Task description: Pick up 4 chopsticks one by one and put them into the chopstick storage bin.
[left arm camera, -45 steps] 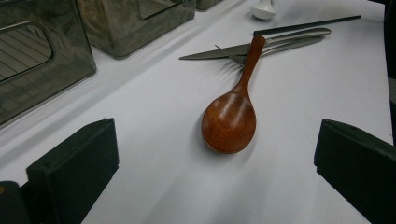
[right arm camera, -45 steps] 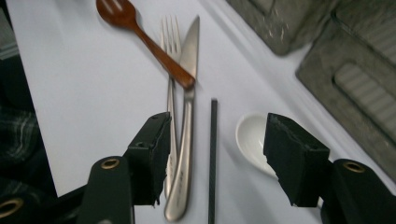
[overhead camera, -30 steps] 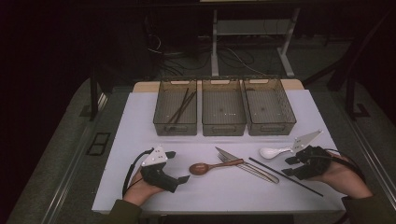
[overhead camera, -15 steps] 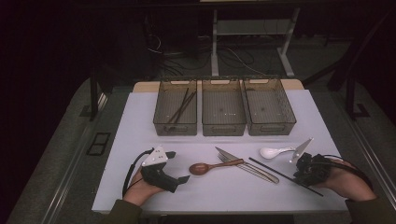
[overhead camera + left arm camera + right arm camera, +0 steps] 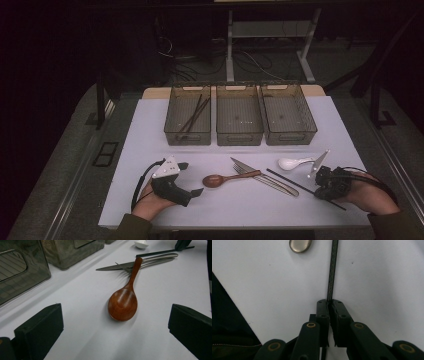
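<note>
Our right gripper (image 5: pixel 325 187) has just been closing and now pinches the black chopstick (image 5: pixel 332 270) near its lower-right end; in the high view its long axis runs up-left toward the fork (image 5: pixel 265 177). Our left gripper (image 5: pixel 187 180), at lower left, gapes empty.

A thin black chopstick (image 5: pixel 331 272) lies on the white counter (image 5: pixel 150 125) beside a glossy reddish-brown wooden spoon (image 5: pixel 123 302). The small spoon (image 5: pixel 292 163) is white, the bins (image 5: pixel 239 135) smoky translucent grey, the fork (image 5: pixel 270 181) silver.
</note>
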`<action>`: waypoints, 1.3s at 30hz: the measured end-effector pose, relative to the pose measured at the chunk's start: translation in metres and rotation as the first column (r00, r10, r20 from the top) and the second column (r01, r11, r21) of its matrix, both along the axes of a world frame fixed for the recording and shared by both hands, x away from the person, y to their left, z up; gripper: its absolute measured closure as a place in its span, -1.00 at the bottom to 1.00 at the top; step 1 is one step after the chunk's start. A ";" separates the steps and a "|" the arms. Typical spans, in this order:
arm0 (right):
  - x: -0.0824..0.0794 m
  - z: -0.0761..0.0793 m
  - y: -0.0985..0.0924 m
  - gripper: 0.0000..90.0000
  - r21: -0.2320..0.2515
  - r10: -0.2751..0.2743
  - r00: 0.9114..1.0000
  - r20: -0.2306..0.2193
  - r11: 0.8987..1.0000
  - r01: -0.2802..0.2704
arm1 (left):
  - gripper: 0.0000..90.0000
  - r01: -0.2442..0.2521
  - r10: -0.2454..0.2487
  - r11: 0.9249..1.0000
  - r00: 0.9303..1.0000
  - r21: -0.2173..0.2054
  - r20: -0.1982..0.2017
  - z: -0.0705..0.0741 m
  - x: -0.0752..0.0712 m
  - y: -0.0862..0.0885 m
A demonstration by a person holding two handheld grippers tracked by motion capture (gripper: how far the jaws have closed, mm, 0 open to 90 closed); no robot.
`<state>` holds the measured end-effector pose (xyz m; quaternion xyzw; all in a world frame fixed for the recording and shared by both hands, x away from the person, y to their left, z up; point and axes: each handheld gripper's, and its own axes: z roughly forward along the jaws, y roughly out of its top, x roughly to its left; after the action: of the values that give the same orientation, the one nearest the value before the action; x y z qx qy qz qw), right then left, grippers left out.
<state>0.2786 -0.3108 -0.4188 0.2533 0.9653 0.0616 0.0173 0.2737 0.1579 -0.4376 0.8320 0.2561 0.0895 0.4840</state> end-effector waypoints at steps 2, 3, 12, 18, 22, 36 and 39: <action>0.000 0.000 0.001 0.88 -0.002 0.005 1.000 -0.001 1.000 -0.005 | -1.00 0.001 -0.001 1.000 1.000 0.000 0.000 0.000 0.000 0.000; 0.000 0.000 0.001 0.89 -0.006 0.007 1.000 -0.001 1.000 -0.007 | -1.00 0.002 -0.002 1.000 1.000 0.001 0.001 0.000 0.000 0.000; 0.002 0.004 -0.001 0.90 0.023 -0.015 1.000 0.013 1.000 0.015 | -1.00 0.001 -0.001 1.000 1.000 0.001 0.002 0.000 0.000 0.000; 0.003 0.013 -0.007 0.90 0.130 -0.053 0.998 0.040 0.990 0.047 | -1.00 0.000 0.000 1.000 1.000 0.002 0.002 0.000 0.000 0.000; 0.004 0.017 -0.008 0.90 0.193 -0.089 0.995 0.053 0.978 0.077 | -1.00 0.000 0.000 1.000 1.000 0.001 0.002 0.000 0.000 0.000; 0.010 0.022 -0.016 0.90 0.427 -0.164 0.983 0.086 0.897 0.113 | -1.00 0.000 0.000 1.000 1.000 0.003 0.001 0.000 0.000 -0.001; 0.011 0.022 -0.015 0.90 0.469 -0.184 0.978 0.099 0.875 0.117 | -1.00 0.001 -0.001 1.000 1.000 0.005 0.002 0.000 0.000 -0.001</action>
<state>0.2897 -0.3261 -0.3965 0.3197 0.8967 0.3049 0.0293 0.2735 0.1572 -0.4376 0.8332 0.2549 0.0905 0.4823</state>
